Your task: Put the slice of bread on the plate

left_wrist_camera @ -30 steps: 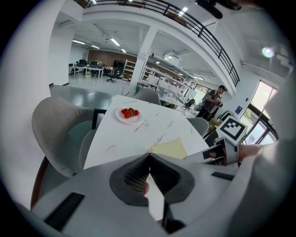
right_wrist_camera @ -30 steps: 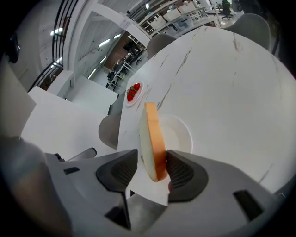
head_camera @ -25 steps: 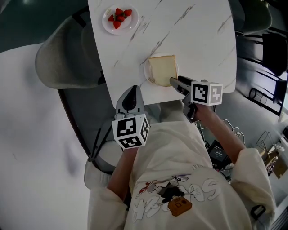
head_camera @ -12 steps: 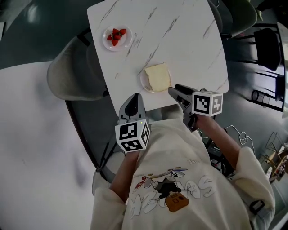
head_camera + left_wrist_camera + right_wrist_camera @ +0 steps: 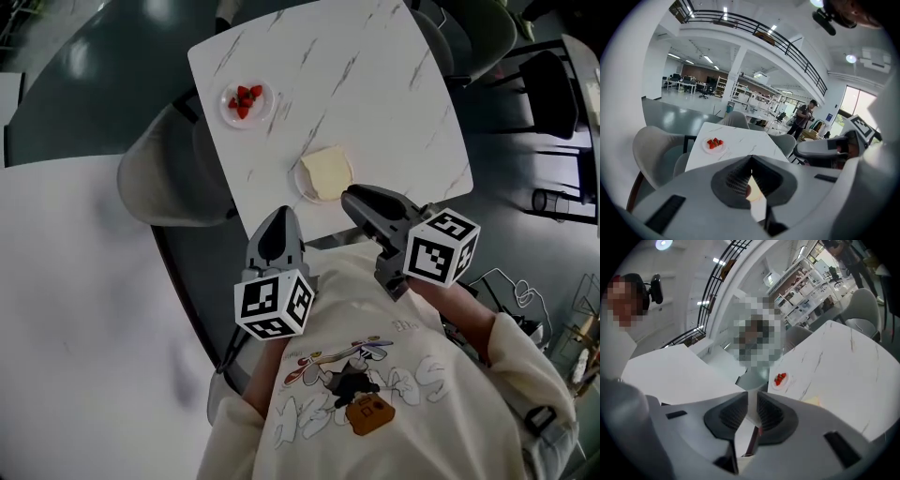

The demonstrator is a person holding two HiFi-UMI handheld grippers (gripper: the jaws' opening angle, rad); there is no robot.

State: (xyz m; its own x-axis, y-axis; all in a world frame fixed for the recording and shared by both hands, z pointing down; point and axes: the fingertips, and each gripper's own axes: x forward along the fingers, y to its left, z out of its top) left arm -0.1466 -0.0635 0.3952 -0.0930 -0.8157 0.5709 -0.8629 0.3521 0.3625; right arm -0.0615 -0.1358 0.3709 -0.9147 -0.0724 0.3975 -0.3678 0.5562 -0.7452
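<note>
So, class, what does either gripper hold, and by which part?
Nothing: left gripper shut empty, right gripper closing on nothing; the bread slice lies on its plate.

The right gripper [image 5: 354, 199] now hangs clear of the pale square slice of bread [image 5: 327, 172] it reached before, empty jaws closing. The left gripper [image 5: 278, 217], too, sits higher above the white marbled table [image 5: 394, 94].

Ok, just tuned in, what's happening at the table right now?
A person holds a gripper in each hand. The slice of bread lies on the small plate near the front edge of the table, and neither gripper touches it. The left gripper is shut and empty; the right gripper is closing its jaws on nothing. Both are off the table, by the person's chest. A plate of strawberries sits farther back.
</note>
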